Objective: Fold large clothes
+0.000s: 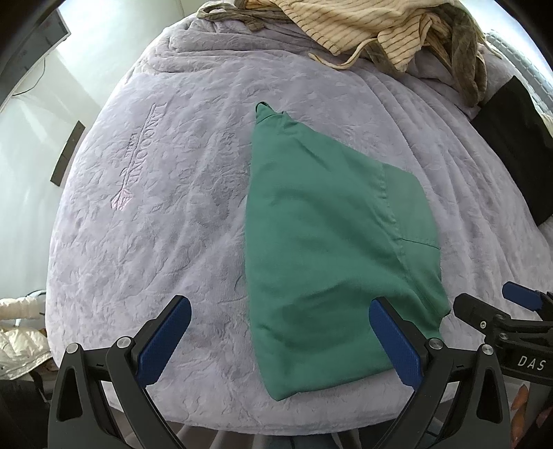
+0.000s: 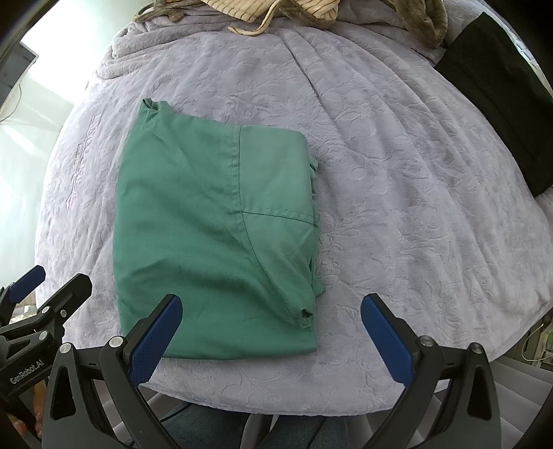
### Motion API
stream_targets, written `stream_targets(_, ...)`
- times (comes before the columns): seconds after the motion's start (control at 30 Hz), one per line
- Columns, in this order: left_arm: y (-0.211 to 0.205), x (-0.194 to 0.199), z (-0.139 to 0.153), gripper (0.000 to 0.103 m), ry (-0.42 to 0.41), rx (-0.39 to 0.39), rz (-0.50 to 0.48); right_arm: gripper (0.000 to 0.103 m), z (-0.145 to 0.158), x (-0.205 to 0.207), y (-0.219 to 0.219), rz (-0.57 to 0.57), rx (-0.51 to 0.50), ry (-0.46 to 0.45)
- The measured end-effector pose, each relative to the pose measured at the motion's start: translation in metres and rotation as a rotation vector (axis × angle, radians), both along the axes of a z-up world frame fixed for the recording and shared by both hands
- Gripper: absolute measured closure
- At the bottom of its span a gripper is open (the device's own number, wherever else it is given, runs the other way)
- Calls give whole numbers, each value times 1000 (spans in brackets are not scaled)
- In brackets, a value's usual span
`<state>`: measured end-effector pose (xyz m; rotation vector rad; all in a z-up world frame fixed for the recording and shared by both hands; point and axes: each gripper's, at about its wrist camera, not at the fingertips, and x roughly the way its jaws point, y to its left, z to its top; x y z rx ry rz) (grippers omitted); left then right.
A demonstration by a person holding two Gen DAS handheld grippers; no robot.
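Observation:
A green garment [image 1: 321,248] lies folded into a compact rectangle on a lavender bedspread [image 1: 166,207]; the right wrist view shows the same green garment [image 2: 214,221] with its seams and a collar corner at the far end. My left gripper [image 1: 280,331] hovers open over the garment's near edge, holding nothing. My right gripper [image 2: 271,328] is open too, above the garment's near right corner, empty. Each gripper shows at the edge of the other's view: the right gripper [image 1: 497,311] and the left gripper [image 2: 52,286].
A heap of striped cream and olive clothes [image 1: 397,31] sits at the far end of the bed. A black cloth [image 1: 515,138] lies at the right edge. The bedspread [image 2: 397,172] lies bare right of the garment. The bed's near edge runs just below the grippers.

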<state>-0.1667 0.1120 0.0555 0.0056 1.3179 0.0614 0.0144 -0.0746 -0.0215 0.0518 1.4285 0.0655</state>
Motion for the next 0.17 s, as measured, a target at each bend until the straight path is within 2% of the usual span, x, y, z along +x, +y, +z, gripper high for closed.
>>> stream_targets(0.17, -4, 0, -1, 0, 9, 8, -12, 0, 0, 0, 0, 1, 0, 0)
